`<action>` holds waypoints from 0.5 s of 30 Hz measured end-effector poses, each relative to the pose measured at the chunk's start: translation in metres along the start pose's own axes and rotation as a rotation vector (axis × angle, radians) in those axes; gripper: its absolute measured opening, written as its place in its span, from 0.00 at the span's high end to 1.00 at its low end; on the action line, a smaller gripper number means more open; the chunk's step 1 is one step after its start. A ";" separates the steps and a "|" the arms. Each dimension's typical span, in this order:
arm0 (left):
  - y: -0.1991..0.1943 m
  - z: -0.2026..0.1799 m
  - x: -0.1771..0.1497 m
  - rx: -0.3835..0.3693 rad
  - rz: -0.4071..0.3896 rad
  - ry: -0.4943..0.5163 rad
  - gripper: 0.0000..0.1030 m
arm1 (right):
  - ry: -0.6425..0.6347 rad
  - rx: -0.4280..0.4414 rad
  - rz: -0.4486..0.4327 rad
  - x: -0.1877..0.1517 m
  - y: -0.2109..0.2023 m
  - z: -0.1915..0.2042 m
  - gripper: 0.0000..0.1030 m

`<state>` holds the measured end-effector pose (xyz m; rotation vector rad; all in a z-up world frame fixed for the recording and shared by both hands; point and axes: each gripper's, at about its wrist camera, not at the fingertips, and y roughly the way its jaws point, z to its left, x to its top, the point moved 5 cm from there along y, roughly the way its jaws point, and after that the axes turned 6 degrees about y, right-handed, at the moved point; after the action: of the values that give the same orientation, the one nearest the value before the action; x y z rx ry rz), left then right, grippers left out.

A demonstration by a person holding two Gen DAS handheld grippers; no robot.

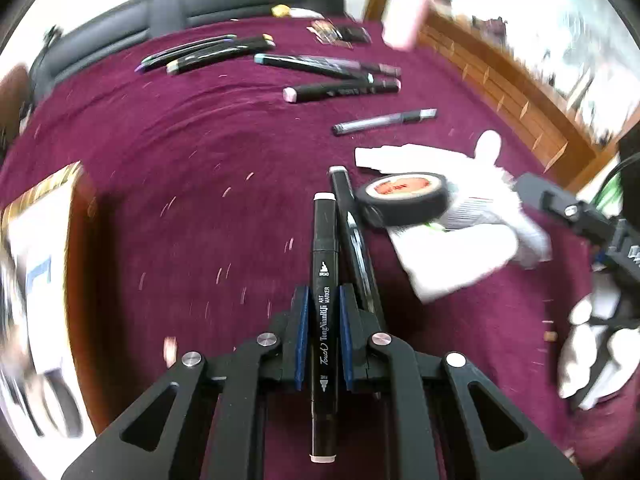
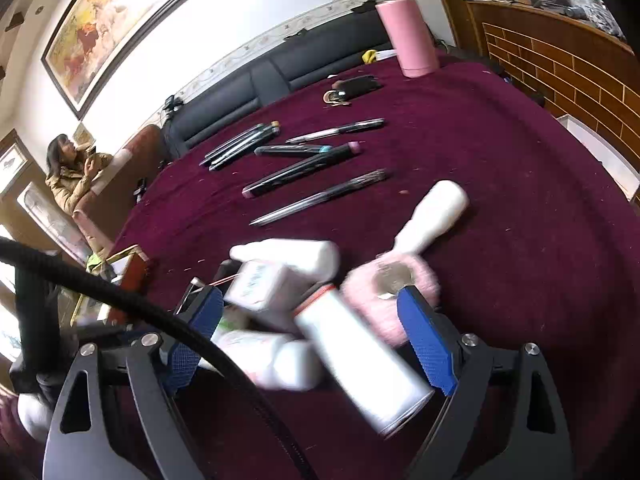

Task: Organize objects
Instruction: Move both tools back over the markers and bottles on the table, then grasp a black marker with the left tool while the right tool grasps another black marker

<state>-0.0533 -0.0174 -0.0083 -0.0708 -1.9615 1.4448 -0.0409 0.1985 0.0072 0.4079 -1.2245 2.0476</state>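
My left gripper [image 1: 323,296] is shut on a black art marker [image 1: 325,240] with white caps, held lengthwise above the purple tablecloth [image 1: 180,168]. Just right of it a second black marker [image 1: 352,216] lies on the cloth, beside a black tape roll [image 1: 404,196] and white bottles [image 1: 424,156]. My right gripper [image 2: 308,292] stands wide open over a pile: a white cylinder [image 2: 360,356], a white box [image 2: 260,284] and a pink fluffy item [image 2: 416,280]. Nothing is pinched by its blue pads [image 2: 428,340]. Farther back, several markers and pens [image 2: 316,168] lie in loose rows.
A pink flask [image 2: 408,36] and a dark key case [image 2: 354,87] stand at the table's far end, before a black sofa [image 2: 280,72]. A white bottle [image 2: 436,212] lies alone. A gold-edged box [image 1: 44,240] sits left. A person [image 2: 72,176] sits beyond the table.
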 end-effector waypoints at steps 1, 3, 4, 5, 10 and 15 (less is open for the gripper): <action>-0.013 0.002 -0.009 -0.017 -0.024 -0.026 0.89 | -0.015 0.035 0.005 -0.004 -0.004 0.012 0.13; -0.042 0.005 -0.027 -0.062 -0.081 -0.081 0.89 | -0.055 0.103 0.032 -0.016 -0.011 0.041 0.12; -0.048 0.008 -0.029 -0.076 -0.098 -0.095 0.89 | -0.071 0.131 0.055 -0.023 -0.011 0.054 0.12; -0.058 0.010 -0.034 -0.099 -0.121 -0.109 0.89 | -0.093 0.166 0.094 -0.032 -0.008 0.071 0.12; -0.098 0.023 -0.053 -0.163 -0.220 -0.128 0.89 | -0.142 0.111 0.225 -0.053 0.032 0.102 0.28; -0.115 0.051 -0.071 -0.185 -0.270 -0.175 0.89 | -0.164 0.004 0.292 -0.061 0.073 0.106 0.35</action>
<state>0.0123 -0.1332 0.0483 0.2368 -2.1477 1.1250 -0.0588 0.0599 -0.0220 0.4266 -1.4495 2.2994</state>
